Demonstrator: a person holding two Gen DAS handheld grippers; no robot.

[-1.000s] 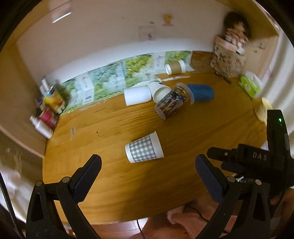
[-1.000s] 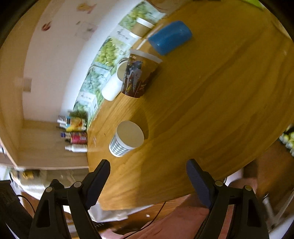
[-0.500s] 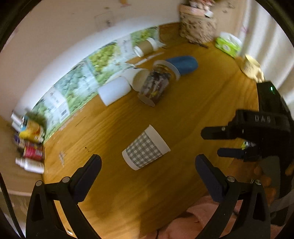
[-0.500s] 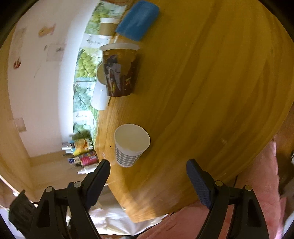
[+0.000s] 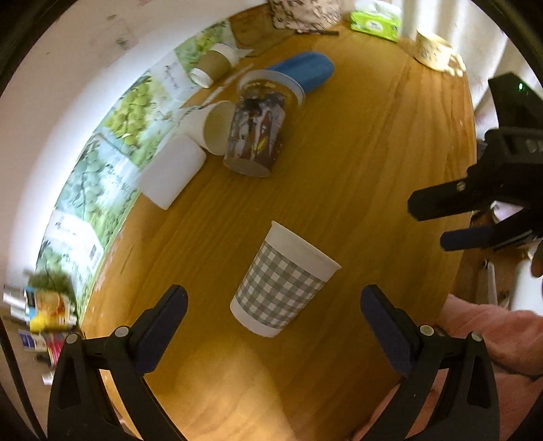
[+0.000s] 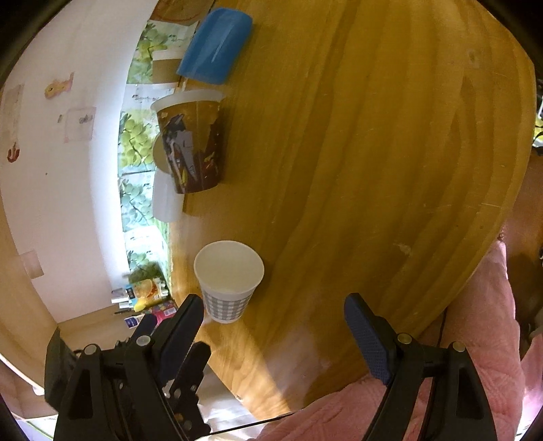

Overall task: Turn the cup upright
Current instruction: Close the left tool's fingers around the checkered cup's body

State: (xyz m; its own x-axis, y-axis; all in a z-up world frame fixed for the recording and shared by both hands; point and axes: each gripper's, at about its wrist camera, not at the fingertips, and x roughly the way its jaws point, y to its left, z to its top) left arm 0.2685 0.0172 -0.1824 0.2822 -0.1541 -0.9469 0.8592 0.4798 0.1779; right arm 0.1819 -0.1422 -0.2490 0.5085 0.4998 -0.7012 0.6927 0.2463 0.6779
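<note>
A grey-and-white checked paper cup (image 5: 283, 281) lies on its side on the wooden table (image 5: 373, 169), its mouth pointing away to the upper right. My left gripper (image 5: 271, 325) is open, its fingertips on either side of the cup's base end, not touching it. In the right wrist view the same cup (image 6: 229, 281) shows its open white mouth. My right gripper (image 6: 273, 327) is open and empty, just short of the cup. The right gripper also shows in the left wrist view (image 5: 475, 217) at the table's right edge.
Further back lie a dark picture-printed cup (image 5: 258, 132), two white cups (image 5: 173, 173), a brown sleeved cup (image 5: 213, 66) and a blue case (image 5: 302, 71). A green tissue pack (image 5: 375, 18), a cream cup (image 5: 432, 51), bottles (image 5: 47, 312) at the left. Pink cloth (image 6: 475, 339) lies below the table edge.
Both grippers have moved in closer to the checked cup and rolled, so the table looks tilted. The cup has not moved. Both stay open.
</note>
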